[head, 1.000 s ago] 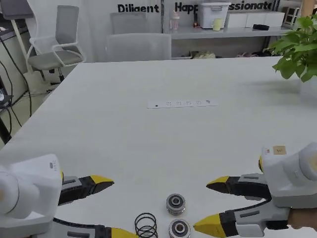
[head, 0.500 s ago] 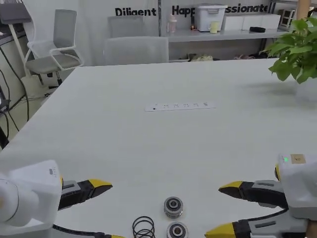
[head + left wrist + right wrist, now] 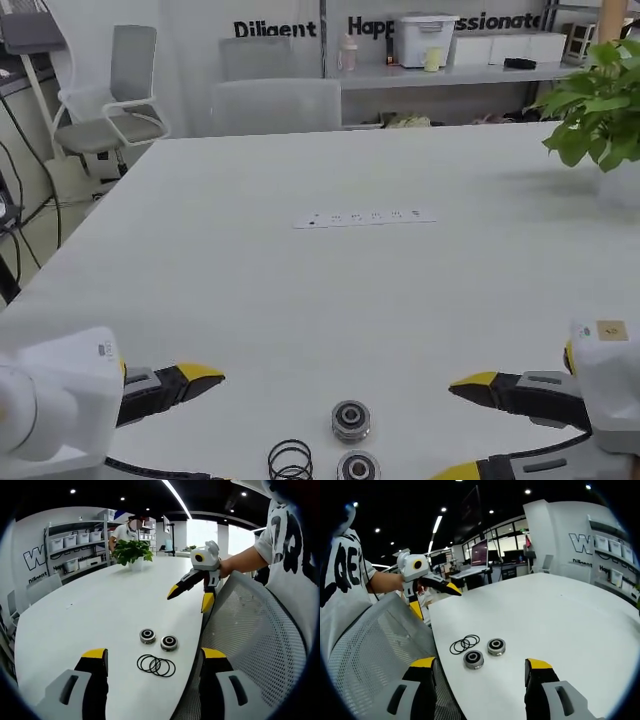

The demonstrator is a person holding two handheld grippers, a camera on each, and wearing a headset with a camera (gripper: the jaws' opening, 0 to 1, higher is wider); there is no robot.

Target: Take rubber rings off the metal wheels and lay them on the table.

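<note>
While over the white table (image 3: pixel 300 290),
Left gripper (image 3: pixel 154 654): spread wide, empty; black rubber rings (image 3: pixel 156 665) just ahead.
Right gripper (image 3: pixel 480 663): spread wide, empty; round metal wheels (image 3: pixel 496 646) just ahead.

My left gripper (image 3: pixel 154 655) has a bulky white housing with a small grey marking on top. Its dark grey jaws end in yellow wedge tips. My right gripper (image 3: pixel 445 432) is built the same way, with a white body, dark jaws with grey insets and yellow points. A thin black cable (image 3: pixel 575 439) curves between its jaws, and a small tan label (image 3: pixel 609 330) sits on top. I wear a white short-sleeved T-shirt (image 3: pixel 292 555) printed with large black letters.
</note>
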